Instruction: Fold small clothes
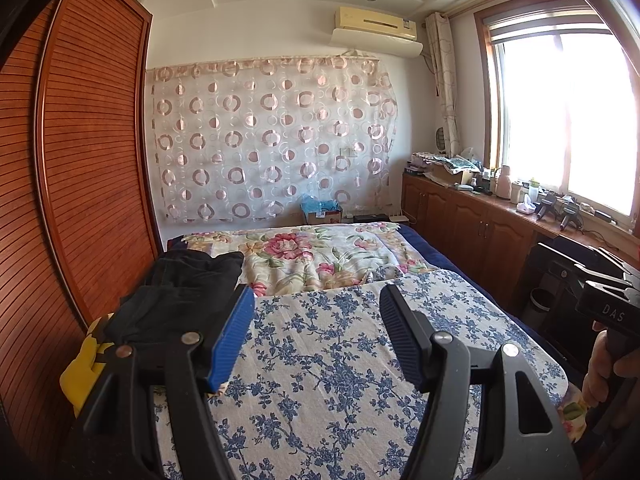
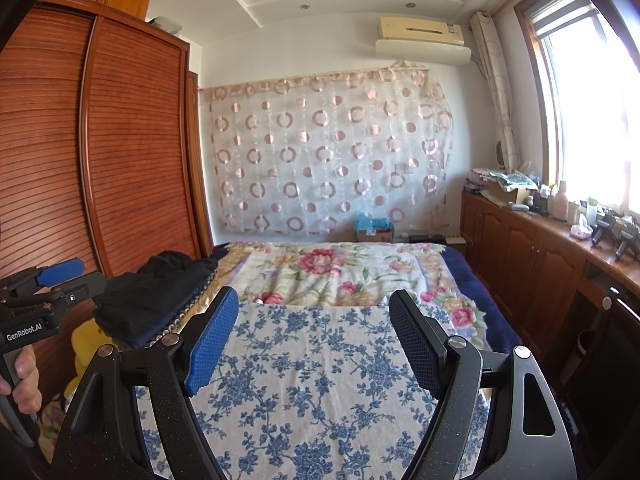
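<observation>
Left claw (image 1: 316, 336) and right claw (image 2: 314, 338) wide open, empty, dark clothes (image 1: 180, 292) seemingly stacked far-left.

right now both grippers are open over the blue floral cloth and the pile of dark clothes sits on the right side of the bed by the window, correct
Not quite. The pile of dark clothes sits on the left side of the bed, by the wooden wardrobe, as the left wrist view shows. The rest holds: the left gripper and right gripper are open over the blue floral cloth.
</observation>
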The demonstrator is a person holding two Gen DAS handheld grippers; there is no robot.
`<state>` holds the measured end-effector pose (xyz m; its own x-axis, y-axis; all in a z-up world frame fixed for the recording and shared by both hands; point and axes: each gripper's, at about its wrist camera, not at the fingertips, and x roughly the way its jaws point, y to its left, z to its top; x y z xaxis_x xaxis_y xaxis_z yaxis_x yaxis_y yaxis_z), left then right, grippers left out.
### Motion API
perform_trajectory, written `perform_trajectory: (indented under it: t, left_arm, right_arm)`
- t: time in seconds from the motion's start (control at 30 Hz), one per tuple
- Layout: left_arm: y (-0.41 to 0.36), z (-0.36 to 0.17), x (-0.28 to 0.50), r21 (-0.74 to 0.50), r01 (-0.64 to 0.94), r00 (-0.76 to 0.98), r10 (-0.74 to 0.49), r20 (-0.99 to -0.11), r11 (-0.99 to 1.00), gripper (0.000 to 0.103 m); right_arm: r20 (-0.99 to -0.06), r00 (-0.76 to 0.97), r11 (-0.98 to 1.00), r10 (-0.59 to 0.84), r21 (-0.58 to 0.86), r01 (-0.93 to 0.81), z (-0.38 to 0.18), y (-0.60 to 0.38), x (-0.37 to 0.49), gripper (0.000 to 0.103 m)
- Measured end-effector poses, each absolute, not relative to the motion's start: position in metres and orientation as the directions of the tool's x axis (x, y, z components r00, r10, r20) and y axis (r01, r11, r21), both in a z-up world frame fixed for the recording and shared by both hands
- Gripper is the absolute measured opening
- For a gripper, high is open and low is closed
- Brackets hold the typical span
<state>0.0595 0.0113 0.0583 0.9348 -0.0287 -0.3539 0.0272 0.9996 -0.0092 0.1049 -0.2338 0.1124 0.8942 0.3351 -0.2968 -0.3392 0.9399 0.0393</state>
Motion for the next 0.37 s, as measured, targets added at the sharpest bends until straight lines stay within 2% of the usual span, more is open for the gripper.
perform_trajectory:
  t: [0.37]
  left_arm:
    - [0.0115, 0.0580, 0.0592, -0.009, 0.027, 0.935, -0.028, -0.353, 1.000, 0.065]
  right_arm:
    - [-0.297, 0.894, 0.940, 0.335, 0.038, -0.339, 0.1118, -0.2337, 0.1052, 0.080]
